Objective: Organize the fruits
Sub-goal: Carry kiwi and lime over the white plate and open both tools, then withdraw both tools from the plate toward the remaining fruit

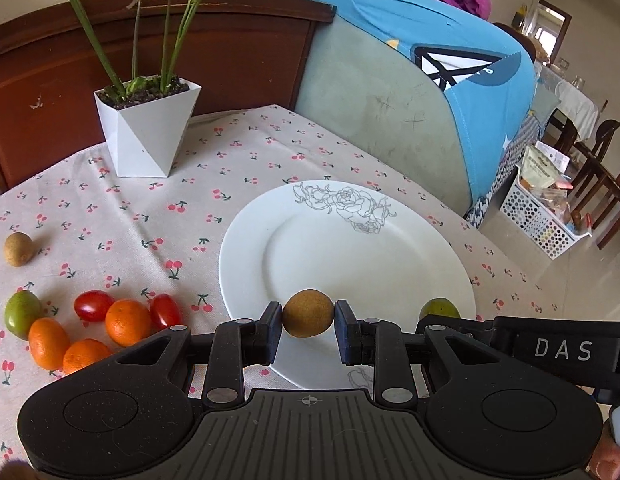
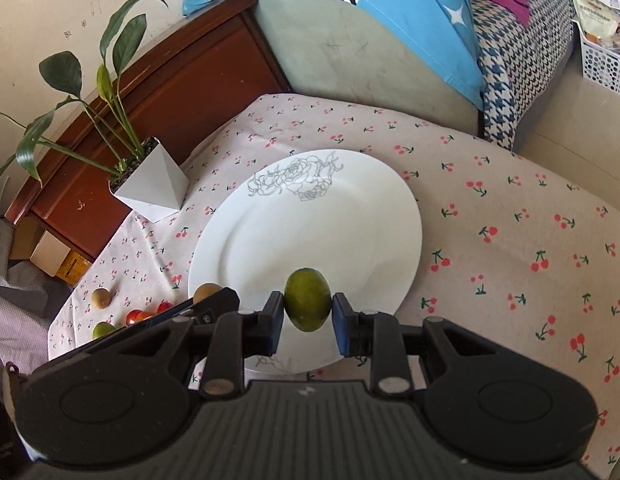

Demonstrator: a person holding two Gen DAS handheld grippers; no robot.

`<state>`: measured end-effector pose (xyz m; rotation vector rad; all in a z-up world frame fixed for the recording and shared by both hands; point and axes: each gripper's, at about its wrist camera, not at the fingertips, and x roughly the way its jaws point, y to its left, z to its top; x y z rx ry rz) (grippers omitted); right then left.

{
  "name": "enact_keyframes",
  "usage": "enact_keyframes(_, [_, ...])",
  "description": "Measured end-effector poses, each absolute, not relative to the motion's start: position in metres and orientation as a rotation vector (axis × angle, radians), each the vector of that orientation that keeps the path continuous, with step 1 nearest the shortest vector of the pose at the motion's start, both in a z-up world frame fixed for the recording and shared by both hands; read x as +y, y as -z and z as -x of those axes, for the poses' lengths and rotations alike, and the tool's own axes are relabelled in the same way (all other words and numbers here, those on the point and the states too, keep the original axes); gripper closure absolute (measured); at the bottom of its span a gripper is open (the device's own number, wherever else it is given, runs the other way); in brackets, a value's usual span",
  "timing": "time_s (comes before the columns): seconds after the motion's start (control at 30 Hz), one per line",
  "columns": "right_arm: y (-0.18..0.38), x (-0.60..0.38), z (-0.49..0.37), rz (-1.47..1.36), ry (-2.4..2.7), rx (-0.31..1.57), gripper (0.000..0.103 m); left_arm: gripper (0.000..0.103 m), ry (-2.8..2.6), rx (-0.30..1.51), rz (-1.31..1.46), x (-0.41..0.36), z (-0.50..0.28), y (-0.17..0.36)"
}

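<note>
My left gripper (image 1: pixel 308 320) is shut on a brown round fruit (image 1: pixel 308 313), held over the near rim of the white plate (image 1: pixel 350 248). My right gripper (image 2: pixel 307 312) is shut on a green fruit (image 2: pixel 307 299), held over the near part of the same plate (image 2: pixel 310 220). That green fruit also shows in the left wrist view (image 1: pixel 440 309). On the cloth left of the plate lie another brown fruit (image 1: pixel 17 249), a green fruit (image 1: pixel 22 313), two cherry tomatoes (image 1: pixel 93 305) and three small oranges (image 1: pixel 127 322).
A white plant pot (image 1: pixel 145 128) stands at the back of the cherry-print tablecloth (image 2: pixel 510 220). A brown wooden cabinet (image 1: pixel 229 48) and a sofa with a blue cover (image 1: pixel 450 64) stand behind the table. A white basket (image 1: pixel 538 220) sits on the floor at right.
</note>
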<state>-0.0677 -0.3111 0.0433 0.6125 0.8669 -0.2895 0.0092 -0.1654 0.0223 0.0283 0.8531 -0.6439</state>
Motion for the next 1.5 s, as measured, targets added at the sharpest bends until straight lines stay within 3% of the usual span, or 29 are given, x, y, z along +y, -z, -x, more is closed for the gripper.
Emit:
enact_keyframes(0.33, [-0.044, -0.312, 0.068, -0.628, 0.305, 0.848, 0.074, 0.069, 0.635, 0.84, -0.052, -0.17, -0.008, -0.027])
enact_keyframes(0.47, [-0.044, -0.312, 0.068, -0.639, 0.291, 0.846, 0.074, 0.057, 0.592, 0.835, -0.08, -0.166, -0.01, -0.032])
enact_keyframes(0.77, [-0.048, -0.299, 0.064, -0.627, 0.237, 0.833, 0.073, 0.056, 0.515, 0.862, -0.137, -0.147, -0.021, -0.04])
enact_keyframes(0.9, [-0.048, -0.29, 0.06, -0.605, 0.214, 0.838, 0.072, 0.047, 0.506, 0.863, -0.159, -0.137, -0.028, -0.047])
enact_keyframes(1.23, [-0.045, -0.266, 0.048, -0.575, 0.121, 0.861, 0.072, 0.045, 0.436, 0.864, -0.202, -0.098, -0.058, -0.057])
enact_keyframes(1.3, [-0.045, -0.259, 0.046, -0.563, 0.104, 0.86, 0.072, 0.036, 0.422, 0.855, -0.192, -0.087, -0.065, -0.058])
enact_keyframes(1.5, [-0.041, -0.238, 0.036, -0.524, 0.038, 0.868, 0.067, 0.034, 0.34, 0.869, -0.12, -0.055, -0.086, -0.053])
